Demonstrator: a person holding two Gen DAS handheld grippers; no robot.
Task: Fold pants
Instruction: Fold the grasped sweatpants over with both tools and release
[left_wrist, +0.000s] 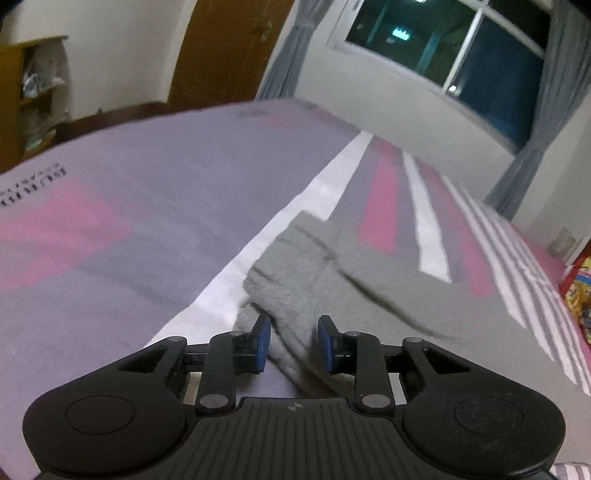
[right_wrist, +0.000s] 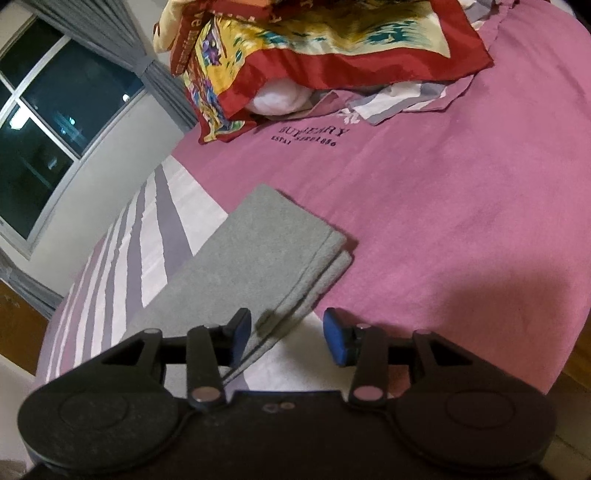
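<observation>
One pair of grey pants (right_wrist: 258, 254) lies on the bed (right_wrist: 461, 206), folded into a long flat strip with two stacked layers showing at the squared far end. In the right wrist view the strip runs from just ahead of the right tongs (right_wrist: 288, 336) away toward the pink part of the bedspread, its near edge passing between the blue pads and lying against the left one. Those tongs are spread wide, with white sheet showing in the gap, and grip nothing.

In the left wrist view the pants (left_wrist: 306, 273) look softer and more rumpled, blurred, with a folded ridge ahead and a dark seam line running off to the right. The cloth lies across a white stripe of the bedspread (left_wrist: 147, 206) and passes between the blue pads of the left tongs (left_wrist: 293, 341). These are partly spread, with a clear gap each side of the cloth ridge; whether either pad touches the fabric I cannot tell.

Beyond the right tongs, at the far end of the bed, sits a heap of red and yellow patterned cloth (right_wrist: 314, 48) over a white pillow (right_wrist: 277, 98). Left of them is a dark window (right_wrist: 48, 122) with grey curtains (right_wrist: 122, 40).
</observation>
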